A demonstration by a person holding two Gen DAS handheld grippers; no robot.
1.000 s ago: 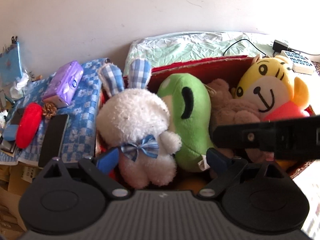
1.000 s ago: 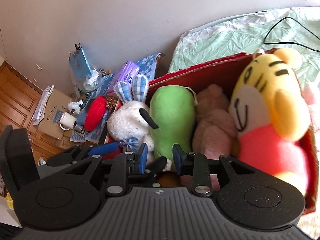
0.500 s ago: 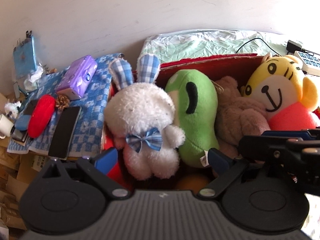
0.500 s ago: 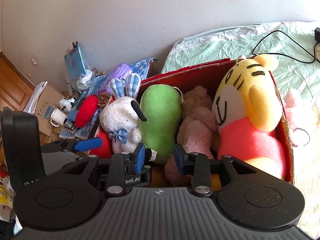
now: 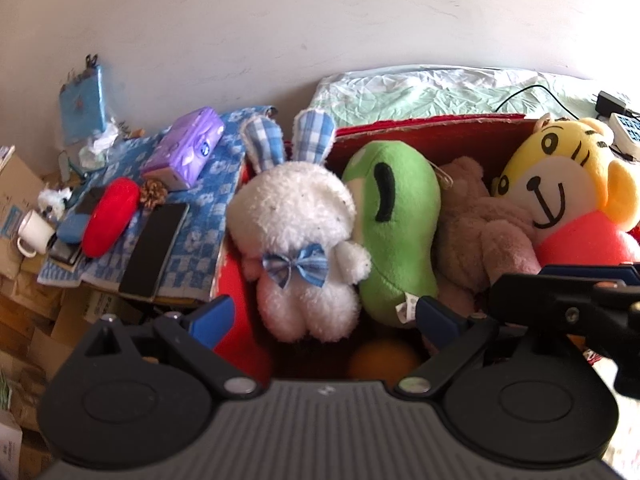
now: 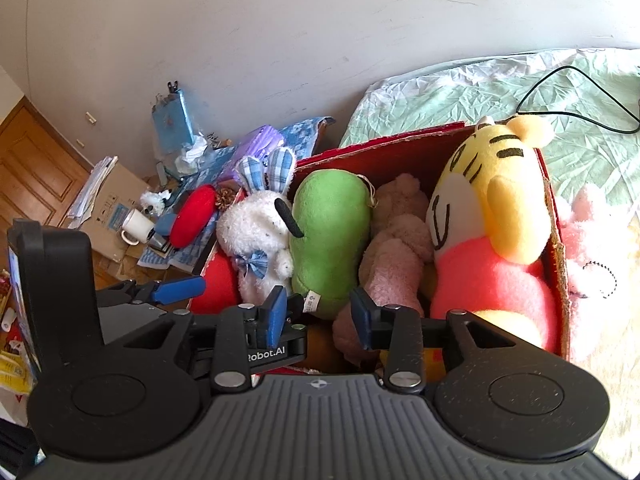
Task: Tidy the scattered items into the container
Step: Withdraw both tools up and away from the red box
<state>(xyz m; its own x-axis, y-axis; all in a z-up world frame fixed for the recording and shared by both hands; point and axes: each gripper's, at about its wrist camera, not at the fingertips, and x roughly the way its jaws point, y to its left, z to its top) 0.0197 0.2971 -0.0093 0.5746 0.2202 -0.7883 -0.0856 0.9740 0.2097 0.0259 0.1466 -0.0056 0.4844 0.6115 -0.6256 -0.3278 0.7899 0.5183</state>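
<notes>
Red box, plush toys, cluttered blue cloth

Bright daylight falls from the right, washing out the bed sheet and the far right edge of both views. Soft shadows pool inside the red box. Fisheye bending curves the wall; corners vignette black. Focus is fairly sharp.

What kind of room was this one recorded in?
Probably a bedroom in a home. A bed with a crumpled pale green sheet runs along the wall, a red box of plush toys sits on it, and a cluttered side surface holds a tissue pack and a mug.
</notes>
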